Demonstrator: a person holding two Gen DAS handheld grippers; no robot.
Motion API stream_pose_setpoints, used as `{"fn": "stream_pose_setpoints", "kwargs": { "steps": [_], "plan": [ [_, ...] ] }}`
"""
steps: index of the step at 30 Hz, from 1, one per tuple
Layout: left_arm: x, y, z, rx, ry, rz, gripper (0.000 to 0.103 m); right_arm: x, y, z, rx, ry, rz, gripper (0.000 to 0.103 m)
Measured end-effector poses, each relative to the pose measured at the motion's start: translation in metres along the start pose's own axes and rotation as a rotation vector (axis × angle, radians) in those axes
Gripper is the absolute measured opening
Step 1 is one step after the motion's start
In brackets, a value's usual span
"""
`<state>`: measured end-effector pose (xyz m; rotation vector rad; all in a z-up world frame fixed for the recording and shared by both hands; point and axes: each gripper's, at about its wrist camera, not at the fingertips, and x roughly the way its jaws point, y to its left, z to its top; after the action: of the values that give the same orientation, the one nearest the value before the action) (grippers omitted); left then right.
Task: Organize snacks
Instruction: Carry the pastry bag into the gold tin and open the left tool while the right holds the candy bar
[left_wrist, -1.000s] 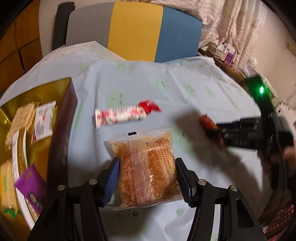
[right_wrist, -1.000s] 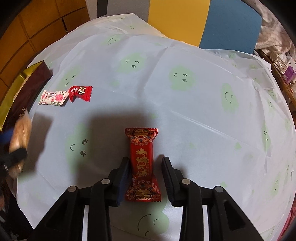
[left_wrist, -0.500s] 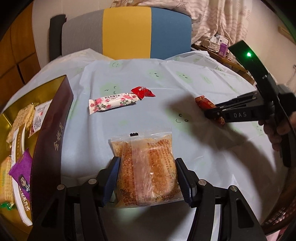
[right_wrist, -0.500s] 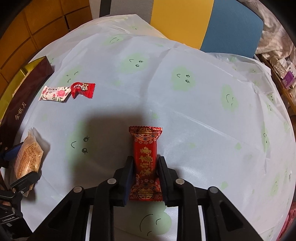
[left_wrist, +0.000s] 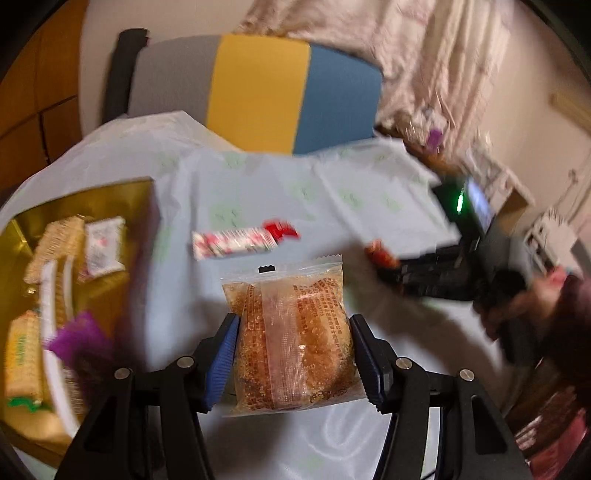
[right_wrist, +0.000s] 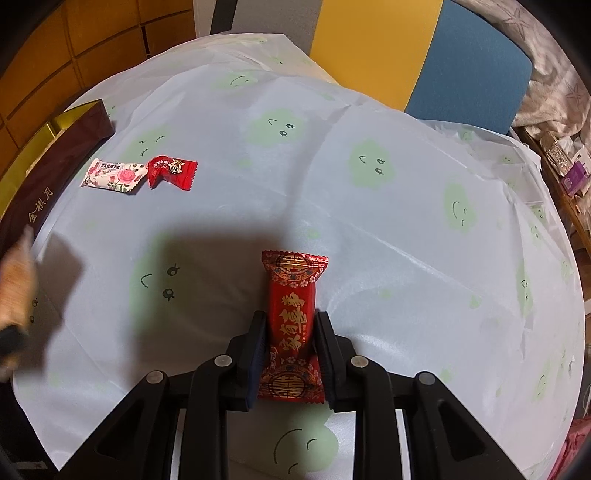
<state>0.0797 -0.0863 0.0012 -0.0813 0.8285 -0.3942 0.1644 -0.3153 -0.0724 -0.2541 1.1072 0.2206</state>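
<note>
Our left gripper (left_wrist: 291, 354) clamping the clear-wrapped brown cake (left_wrist: 291, 332), our right gripper (right_wrist: 290, 350) pinching the red candy bar (right_wrist: 291, 317), gold box (left_wrist: 122, 192) beside us

Clear crinkly plastic wraps the grainy brown cake (left_wrist: 291, 339); glossy red foil covers the candy bar (right_wrist: 291, 325), lying on the smooth, faintly shiny tablecloth (right_wrist: 369, 236).

This is looking like a room in a home. A round table (right_wrist: 369, 229) is wearing a thin cover with green smiley faces. A chair (left_wrist: 258, 92) in grey, yellow and blue is standing behind it. A flowery cloth (left_wrist: 424, 55) is hanging by the wall. A gold gift box (left_wrist: 110, 195) is sitting on the table, and a side shelf (right_wrist: 565, 166) is holding small boxes.
</note>
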Motion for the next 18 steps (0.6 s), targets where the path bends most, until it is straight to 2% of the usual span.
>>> {"fn": "stream_pose_setpoints", "kwargs": {
  "steps": [4, 8, 13, 18],
  "plan": [
    [-0.026, 0.034, 0.020, -0.111, -0.037, 0.007, 0.060, -0.003, 0.003, 0.000, -0.009, -0.003, -0.009, 0.026],
    [-0.041, 0.087, 0.034, -0.281, -0.033, 0.031, 0.060, -0.003, 0.006, 0.000, -0.013, -0.006, -0.017, 0.026],
    [-0.043, 0.149, 0.039, -0.459, -0.020, 0.082, 0.060, -0.004, 0.011, 0.000, -0.017, -0.005, -0.025, 0.026],
    [-0.027, 0.175, 0.036, -0.566, 0.026, 0.068, 0.060, -0.005, 0.012, 0.000, -0.020, -0.005, -0.028, 0.026]
  ]
}}
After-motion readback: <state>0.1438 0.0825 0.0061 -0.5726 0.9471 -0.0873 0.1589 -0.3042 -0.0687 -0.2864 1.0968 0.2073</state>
